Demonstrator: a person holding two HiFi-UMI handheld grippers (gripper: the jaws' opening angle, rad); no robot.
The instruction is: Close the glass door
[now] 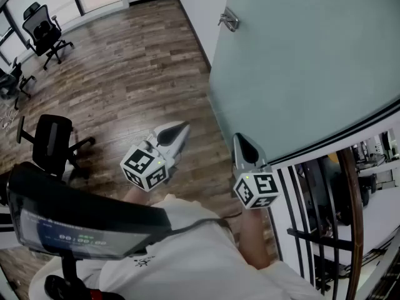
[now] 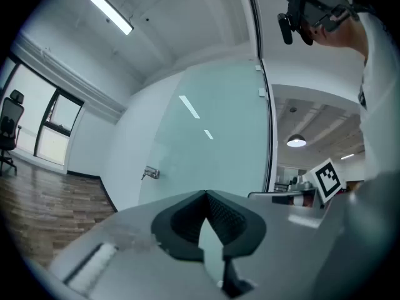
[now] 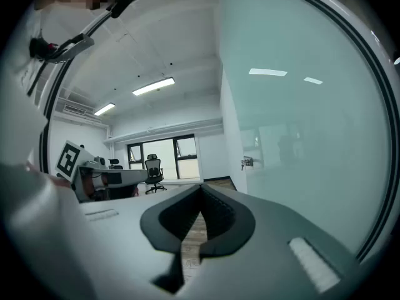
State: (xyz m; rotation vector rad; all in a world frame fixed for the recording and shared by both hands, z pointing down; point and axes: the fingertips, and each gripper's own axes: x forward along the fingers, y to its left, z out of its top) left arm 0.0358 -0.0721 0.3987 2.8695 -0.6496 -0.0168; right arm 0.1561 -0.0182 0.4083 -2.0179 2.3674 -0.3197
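Note:
The frosted glass door stands to my right, with a metal handle near its far edge. Its near edge ends in a dark frame beside my right gripper. That gripper is shut and empty, and close to the pane but apart from it. My left gripper is a little to the left over the wood floor, also shut and empty. In the left gripper view the door and handle lie ahead of the shut gripper. In the right gripper view the door fills the right side past the gripper.
Black office chairs stand on the wood floor to the left. A black railing with a wooden rail runs at the lower right behind the door's edge. A dark screen sits close below my left arm.

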